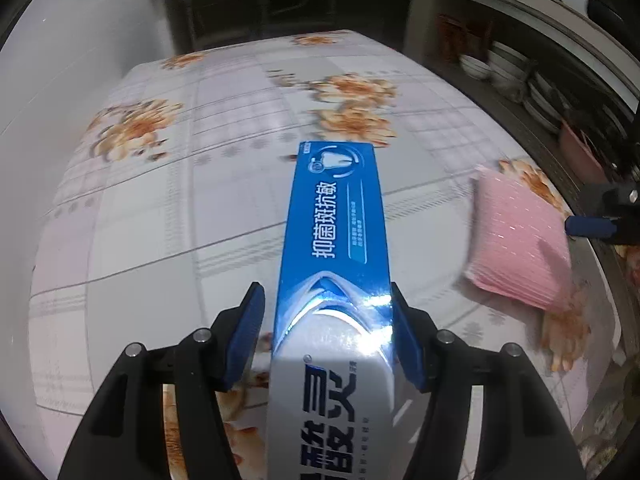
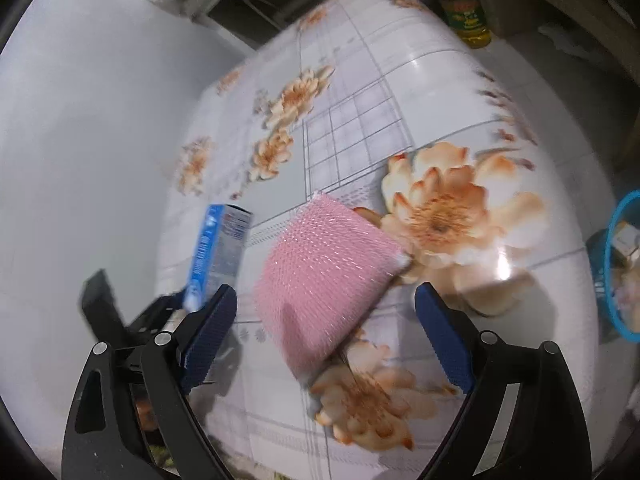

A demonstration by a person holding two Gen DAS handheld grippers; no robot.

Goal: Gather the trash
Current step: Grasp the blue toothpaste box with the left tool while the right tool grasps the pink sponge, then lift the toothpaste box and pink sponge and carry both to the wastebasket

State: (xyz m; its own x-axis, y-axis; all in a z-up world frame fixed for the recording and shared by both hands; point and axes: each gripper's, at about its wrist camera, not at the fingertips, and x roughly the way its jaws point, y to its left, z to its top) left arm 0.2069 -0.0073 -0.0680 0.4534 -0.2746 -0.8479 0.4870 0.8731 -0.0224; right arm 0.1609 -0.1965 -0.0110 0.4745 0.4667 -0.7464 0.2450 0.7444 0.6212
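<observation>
- Left gripper (image 1: 328, 334) — jaws set partly apart around a blue and white toothpaste box (image 1: 334, 264). The right pad meets the box's edge; a thin gap shows at the left pad, so a firm grip cannot be confirmed. The box runs forward from between the pads, out over the table.
- Right gripper (image 2: 326, 332) — jaws spread wide, nothing clamped. A pink mesh scouring pad (image 2: 324, 280) lies between the blue pads (image 2: 208, 336), clear of both.
- Table (image 1: 160, 208) — covered by a glossy cloth with orange flowers and grey grid lines; the scouring pad rests on it near its right edge.
- Blue basket (image 2: 618, 264) — beyond the table's edge at the far right of the right wrist view, holding items too blurred to identify.
- Oil bottle (image 2: 466, 12) — upright beyond the table's far end.
</observation>
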